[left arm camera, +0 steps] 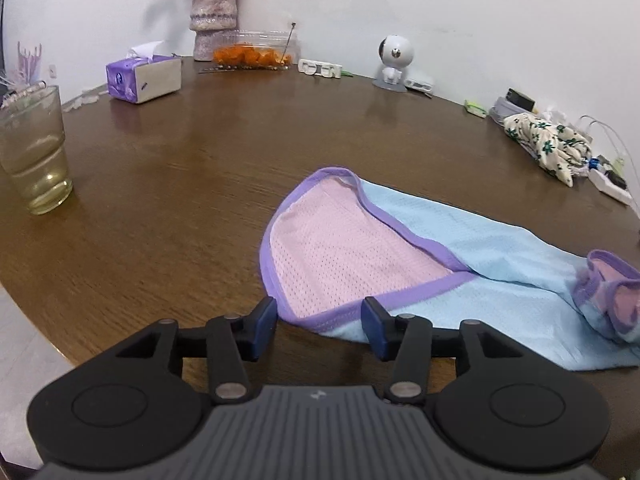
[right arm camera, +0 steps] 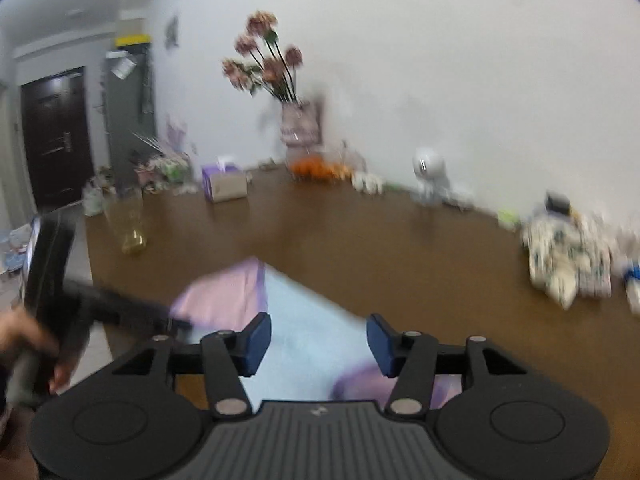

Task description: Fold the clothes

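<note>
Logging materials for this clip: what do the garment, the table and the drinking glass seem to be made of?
Garment: thin synthetic knit, seemingly; the pink panel shows mesh holes, the blue part lies smooth and matte, and the purple binding looks stretchy.
Table: wood or wood veneer, brown grain lines, semi-gloss with reflections.
Glass: clear glass or plastic, see-through, holding yellowish liquid.
</note>
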Available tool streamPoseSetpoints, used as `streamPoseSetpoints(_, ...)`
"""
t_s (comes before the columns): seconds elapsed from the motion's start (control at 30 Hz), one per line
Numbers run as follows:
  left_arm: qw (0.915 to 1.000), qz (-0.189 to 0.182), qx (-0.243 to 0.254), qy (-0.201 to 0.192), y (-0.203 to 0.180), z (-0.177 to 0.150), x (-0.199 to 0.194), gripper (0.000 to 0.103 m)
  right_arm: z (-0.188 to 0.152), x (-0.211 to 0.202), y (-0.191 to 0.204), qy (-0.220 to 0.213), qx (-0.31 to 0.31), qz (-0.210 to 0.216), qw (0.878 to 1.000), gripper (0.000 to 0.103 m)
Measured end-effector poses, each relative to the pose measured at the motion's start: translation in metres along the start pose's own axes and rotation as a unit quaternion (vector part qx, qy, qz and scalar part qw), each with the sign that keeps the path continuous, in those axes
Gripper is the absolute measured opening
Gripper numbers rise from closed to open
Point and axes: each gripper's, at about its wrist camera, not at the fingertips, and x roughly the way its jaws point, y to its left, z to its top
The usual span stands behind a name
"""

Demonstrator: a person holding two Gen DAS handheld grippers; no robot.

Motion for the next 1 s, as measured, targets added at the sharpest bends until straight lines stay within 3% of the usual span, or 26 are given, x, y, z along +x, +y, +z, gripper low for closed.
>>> streamPoseSetpoints(0.07,1.0000,0.003,0.003,-0.004,-0.004,0.000,0.001,0.048,0.026,0.037,-0.014,0.042,-0.050,0.034,0.997,0.057)
streamPoseSetpoints(0.17,0.9992,0.026,0.026,-0.015,-0.014,-0.007,0.002,0.044,0.055,0.120,-0.019,0.129,-0.097,0.112,0.981,0.055)
streamPoseSetpoints(0.27,0.9988,0.037,0.023,-0.021,-0.015,-0.009,0.002,0.039,0.072,0.191,-0.006,0.187,-0.118,0.154,0.963,0.044)
streamPoseSetpoints(0.33,0.9988,0.037,0.022,-0.023,-0.014,-0.006,0.004,0.026,0.077,0.224,0.007,0.210,-0.129,0.164,0.955,0.036)
streamPoseSetpoints(0.4,0.9988,0.029,0.031,-0.022,-0.014,-0.003,0.007,0.009,0.075,0.244,0.017,0.224,-0.141,0.166,0.950,0.035)
streamPoseSetpoints(0.43,0.9985,0.028,0.041,-0.022,-0.014,-0.001,0.009,0.007,0.073,0.249,0.019,0.225,-0.142,0.166,0.950,0.035)
streamPoseSetpoints(0.47,0.9981,0.028,0.049,-0.023,-0.013,0.001,0.012,0.007,0.072,0.250,0.020,0.219,-0.138,0.170,0.951,0.028)
streamPoseSetpoints(0.5,0.9979,0.028,0.053,-0.024,-0.012,0.004,0.015,0.006,0.070,0.248,0.021,0.217,-0.131,0.171,0.952,0.012)
streamPoseSetpoints(0.53,0.9978,0.029,0.054,-0.023,-0.009,0.007,0.019,0.005,0.068,0.246,0.024,0.215,-0.126,0.169,0.954,0.003)
streamPoseSetpoints(0.57,0.9979,0.029,0.054,-0.020,-0.007,0.012,0.024,0.005,0.066,0.244,0.027,0.214,-0.120,0.167,0.955,0.003)
streamPoseSetpoints(0.63,0.9984,0.022,0.051,-0.012,-0.004,0.028,0.038,0.005,0.061,0.240,0.032,0.207,-0.120,0.143,0.960,0.001)
streamPoseSetpoints(0.7,0.9984,0.013,0.055,-0.001,-0.005,0.049,0.058,0.005,0.062,0.240,0.018,0.210,-0.080,0.092,0.970,0.001)
streamPoseSetpoints(0.8,0.9922,0.015,0.123,0.004,-0.036,0.085,0.099,0.005,0.060,0.237,-0.024,0.214,-0.003,0.013,0.977,0.001)
streamPoseSetpoints(0.87,0.9882,0.007,0.152,0.016,-0.065,0.105,0.127,0.005,0.056,0.232,-0.064,0.217,0.055,-0.034,0.974,0.001)
streamPoseSetpoints(1.0,0.9839,-0.024,0.177,0.013,-0.129,0.142,0.160,0.005,0.036,0.206,-0.143,0.217,0.153,-0.121,0.956,0.000)
